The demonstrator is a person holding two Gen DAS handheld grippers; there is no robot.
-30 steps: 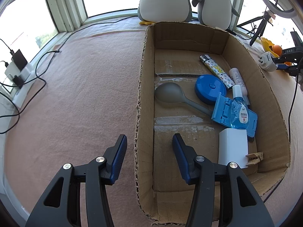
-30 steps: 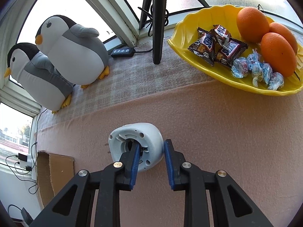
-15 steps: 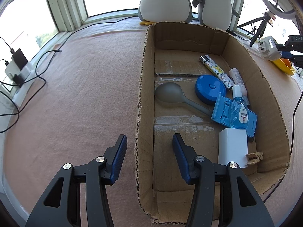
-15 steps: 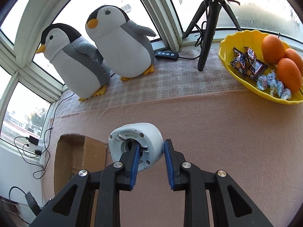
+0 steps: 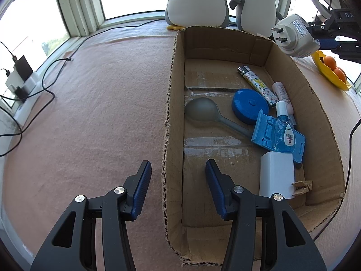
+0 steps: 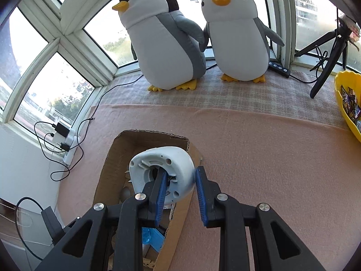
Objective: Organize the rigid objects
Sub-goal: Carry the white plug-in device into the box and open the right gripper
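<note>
The cardboard box (image 5: 291, 72) at right of centre is matt brown corrugated paper, its cut edges ragged, with shiny tape strips on the floor. The bench (image 5: 101, 103) wears a fuzzy pink cloth. The plug adapter (image 5: 293, 36), upper right, is smooth white plastic. The spoon (image 5: 203, 111) looks matt grey; the bottle (image 5: 283, 135) glossy clear blue plastic. The penguins (image 6: 167, 45) are soft plush.

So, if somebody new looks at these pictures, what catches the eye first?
Probably the two plush penguins at the window. Next, the white plug adapter gripped in the right tongs over the far right corner of the cardboard box, where a blue round case lies among small items.
</note>
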